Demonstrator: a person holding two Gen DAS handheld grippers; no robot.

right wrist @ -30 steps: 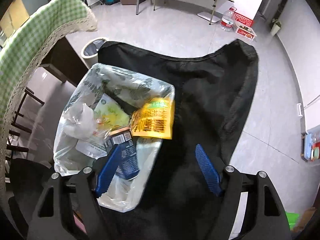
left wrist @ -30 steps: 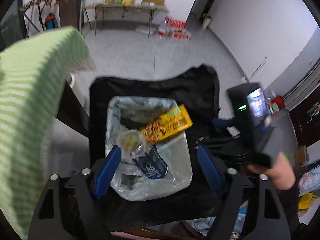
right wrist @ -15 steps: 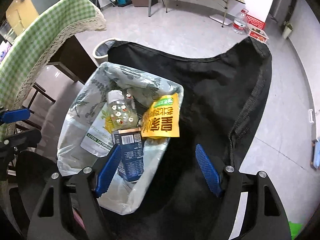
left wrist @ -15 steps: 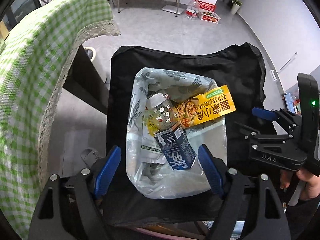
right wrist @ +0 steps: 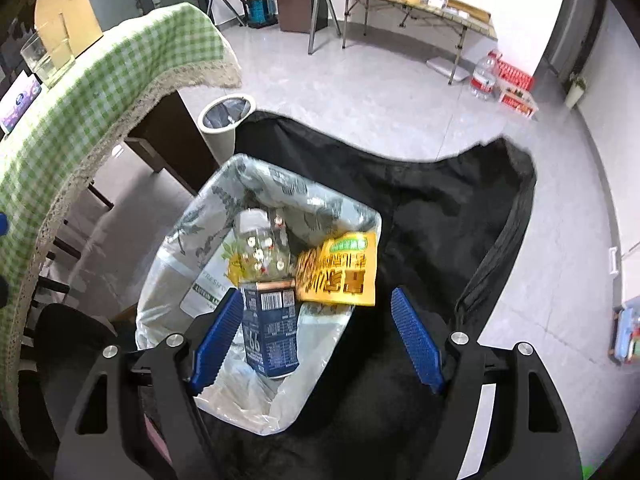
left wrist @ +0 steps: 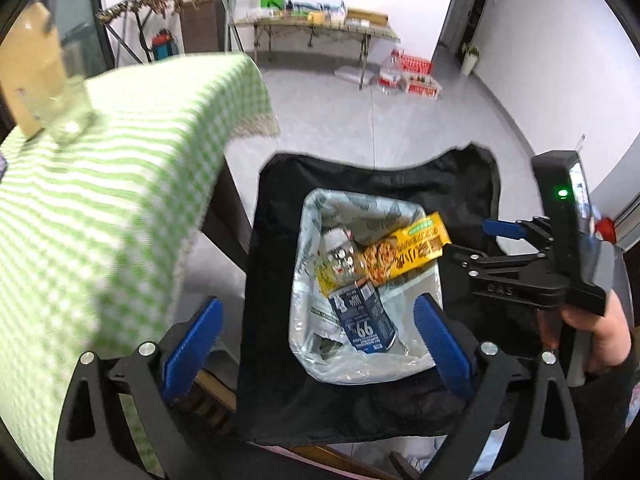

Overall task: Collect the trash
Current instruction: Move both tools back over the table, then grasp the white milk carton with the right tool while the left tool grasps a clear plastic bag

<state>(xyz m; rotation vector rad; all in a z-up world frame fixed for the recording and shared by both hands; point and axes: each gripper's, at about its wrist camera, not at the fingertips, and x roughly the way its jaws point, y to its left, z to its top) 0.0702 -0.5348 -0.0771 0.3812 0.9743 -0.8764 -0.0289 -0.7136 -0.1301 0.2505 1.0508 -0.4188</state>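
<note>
Step in hand, as we judge it: deposit done, both tools clear of the bag.

Left gripper (left wrist: 316,340): blue-padded jaws opening, near their widest, nothing between them. Right gripper (right wrist: 316,340): jaws parted fairly wide, holding nothing.

Trash: dark blue drink carton (right wrist: 272,328), clear plastic bottle (right wrist: 260,250) and yellow snack packet (right wrist: 340,276), all lying in the leaf-printed clear plastic bag (right wrist: 168,272) on the black fabric chair (right wrist: 440,208).

Next move, we reckon: seek further litter on the green checked tablecloth (left wrist: 100,200); the left view is blurred there, so we cannot tell what remains.

Around: the table edge stands just beside the bag; small white waste bin (right wrist: 226,120) behind; folding table (right wrist: 420,8) far off.
</note>
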